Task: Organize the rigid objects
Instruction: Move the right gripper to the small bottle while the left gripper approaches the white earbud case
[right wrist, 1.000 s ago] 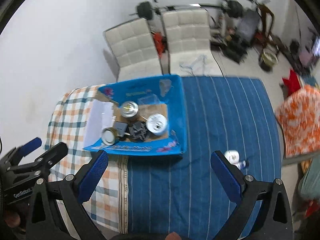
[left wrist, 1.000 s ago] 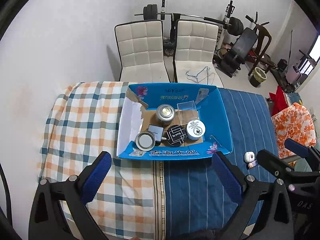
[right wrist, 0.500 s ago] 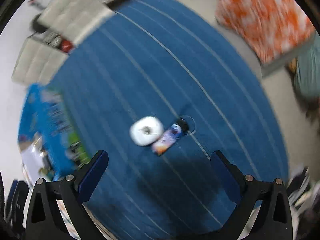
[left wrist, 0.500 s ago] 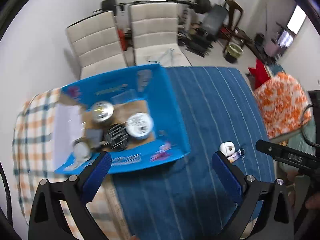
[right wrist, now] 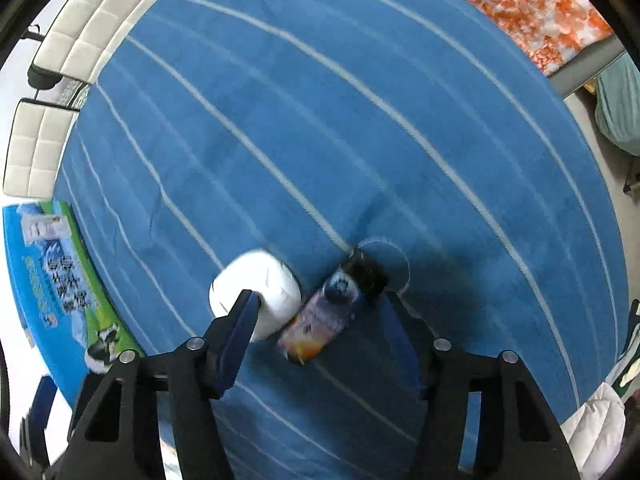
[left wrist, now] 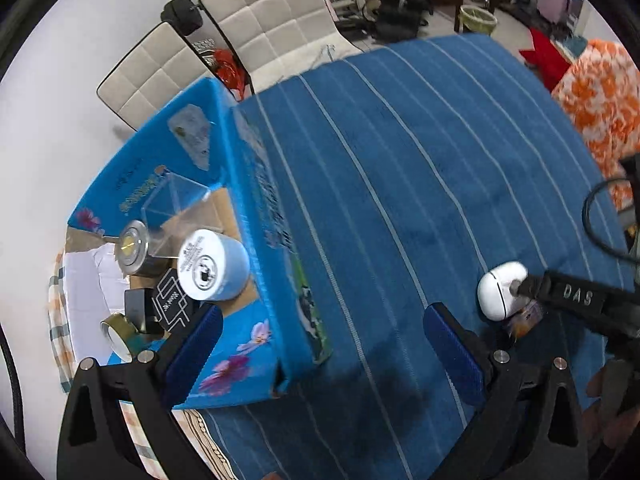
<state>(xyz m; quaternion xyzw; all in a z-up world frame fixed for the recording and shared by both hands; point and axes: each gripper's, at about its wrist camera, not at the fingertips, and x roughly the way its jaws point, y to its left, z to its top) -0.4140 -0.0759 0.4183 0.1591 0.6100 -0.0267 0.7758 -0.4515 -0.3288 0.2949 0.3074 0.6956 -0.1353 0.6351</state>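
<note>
Blue-padded and spread wide, the right claw straddles a small white rounded plastic case and a slim tube with a black cap and a purple-and-orange label, which lie touching each other on the blue white-striped cloth covering the worktop. The left claw also stands apart, holding nothing, above the near corner of an open blue cardboard box. Inside sit a white-lidded pale blue jar, a metal tin and a clear plastic box. Two white padded chairs stand beyond the worktop.
</note>
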